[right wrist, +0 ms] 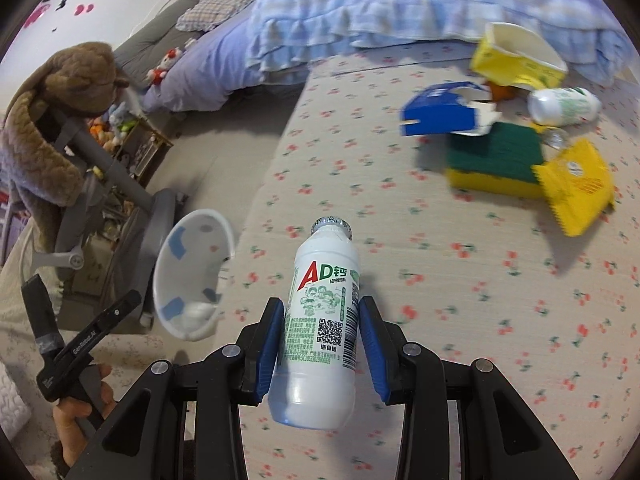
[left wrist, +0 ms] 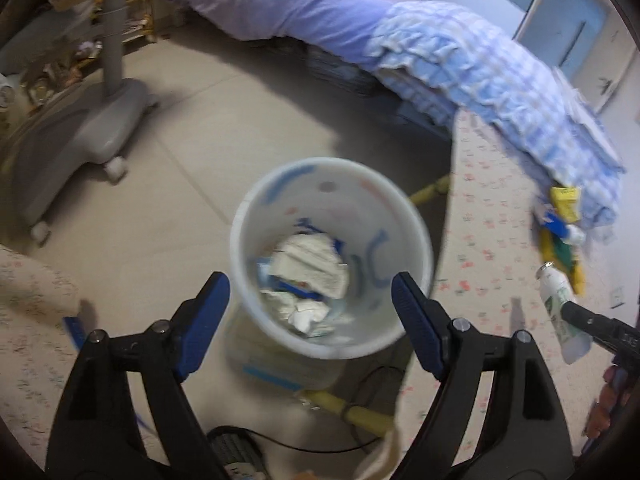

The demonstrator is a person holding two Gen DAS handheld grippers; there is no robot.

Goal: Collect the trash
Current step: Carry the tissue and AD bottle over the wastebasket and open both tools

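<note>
My left gripper (left wrist: 310, 292) is open and empty, hovering over a white trash bin (left wrist: 256, 204) that holds crumpled paper and wrappers (left wrist: 308, 268). The bin also shows in the right wrist view (right wrist: 188, 240), on the floor beside the bed. My right gripper (right wrist: 322, 320) is shut on a white AD milk bottle (right wrist: 324, 320), held above the cherry-print sheet (right wrist: 440, 300). That bottle shows in the left wrist view (left wrist: 560, 304) at right. More trash lies on the bed: a blue carton (right wrist: 440, 114), a yellow box (right wrist: 516, 60), a second bottle (right wrist: 564, 106), a green-yellow sponge (right wrist: 492, 156), a yellow wrapper (right wrist: 576, 184).
A grey wheeled chair base (left wrist: 92, 120) stands on the floor left of the bin, draped with a brown coat (right wrist: 52, 128). A blue checked quilt (left wrist: 480, 72) lies bunched on the bed. Cables (left wrist: 360, 384) and yellow bed legs (left wrist: 360, 412) are under the bin's near side.
</note>
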